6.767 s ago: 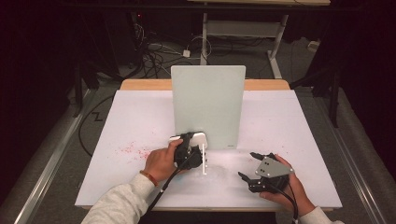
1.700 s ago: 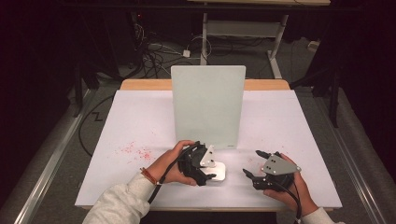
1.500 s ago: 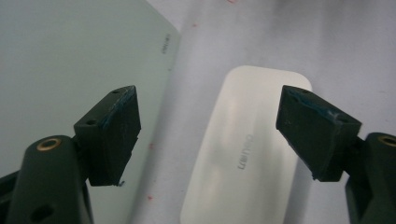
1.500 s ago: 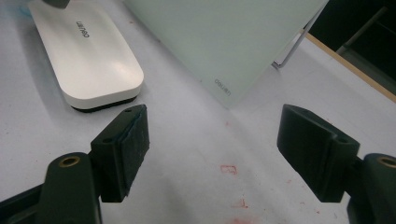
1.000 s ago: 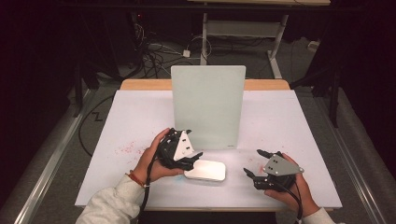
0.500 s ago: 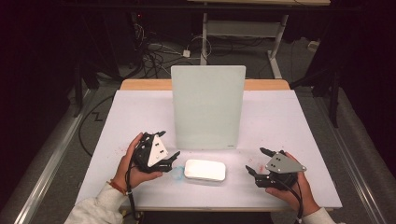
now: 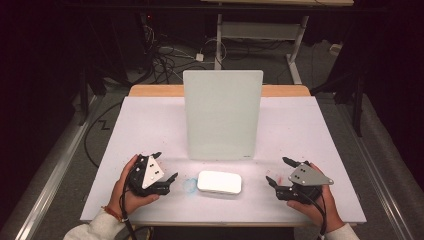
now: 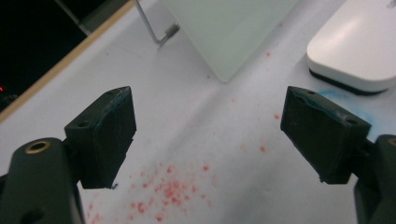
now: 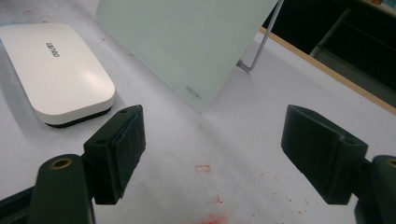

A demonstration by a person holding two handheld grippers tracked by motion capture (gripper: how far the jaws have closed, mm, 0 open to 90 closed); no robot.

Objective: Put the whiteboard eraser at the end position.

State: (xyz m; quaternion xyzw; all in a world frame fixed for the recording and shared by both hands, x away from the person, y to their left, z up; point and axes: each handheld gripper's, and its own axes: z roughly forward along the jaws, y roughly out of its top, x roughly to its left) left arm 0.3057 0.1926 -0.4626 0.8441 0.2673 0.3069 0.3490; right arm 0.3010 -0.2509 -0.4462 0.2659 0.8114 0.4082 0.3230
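Black left tongs (image 7: 161,169) agape, right tongs (image 7: 280,172) agape, flanking eraser (image 7: 219,182)

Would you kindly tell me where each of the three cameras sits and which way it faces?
High view: above the person's side, facing forward and down on the table; forearms, left gripper, right gripper.
Left gripper view: rides the left gripper, facing the white eraser; open jaws.
Right gripper view: rides the right gripper, facing the upright board; open jaws.
All share eraser and board.

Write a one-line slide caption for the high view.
Both grippers, left and right, rest open either side of a white eraser before an upright glass board.
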